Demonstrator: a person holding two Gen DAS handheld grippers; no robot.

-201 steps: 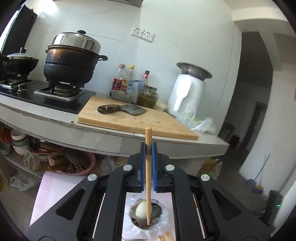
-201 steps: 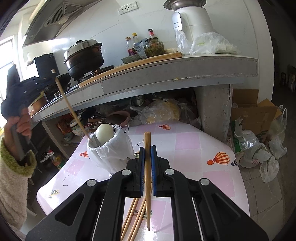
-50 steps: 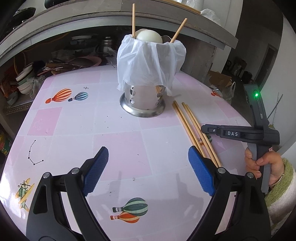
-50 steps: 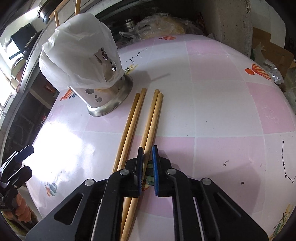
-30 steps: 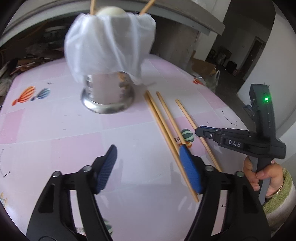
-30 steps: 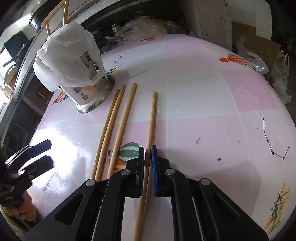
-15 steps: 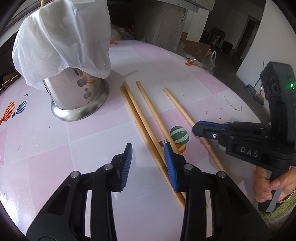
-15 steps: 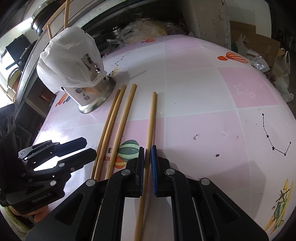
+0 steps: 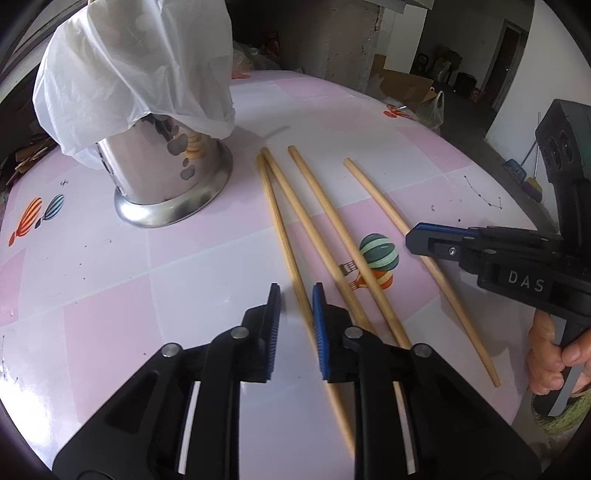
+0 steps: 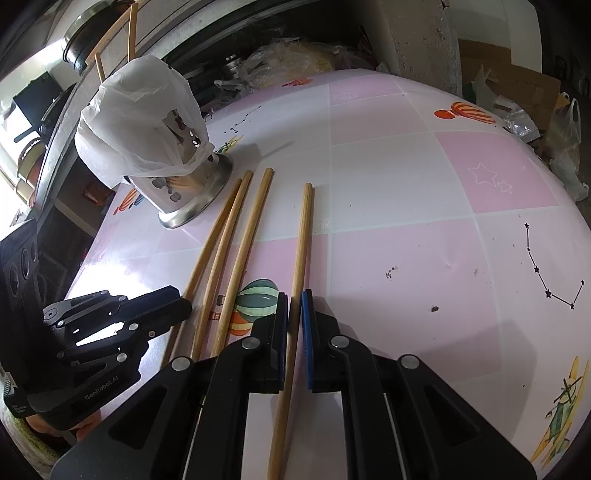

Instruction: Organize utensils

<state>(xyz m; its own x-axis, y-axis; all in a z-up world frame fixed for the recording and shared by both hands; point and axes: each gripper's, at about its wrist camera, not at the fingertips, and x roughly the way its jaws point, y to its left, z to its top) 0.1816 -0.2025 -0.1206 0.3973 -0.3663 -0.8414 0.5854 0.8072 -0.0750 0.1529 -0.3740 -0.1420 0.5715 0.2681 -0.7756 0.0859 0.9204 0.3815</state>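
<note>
Four wooden chopsticks lie on the pink-and-white table, right of a steel utensil holder draped in a white plastic bag. Two more chopsticks stick out of its top. My left gripper hangs low over the leftmost chopstick. Its jaws are closing, with the stick between the pads and a gap still showing on the left. My right gripper is shut on the rightmost chopstick, which lies apart from the other three. Each gripper also appears in the other's view, the right gripper and the left gripper.
A hand holds the right gripper's handle at the table's right edge. Cardboard boxes and plastic bags sit on the floor past the far edge. A concrete counter with cluttered shelves stands behind the holder.
My left gripper has come down and across to the chopsticks, and its jaws have narrowed from wide to close around the leftmost one. The right gripper has stayed shut on its chopstick.
</note>
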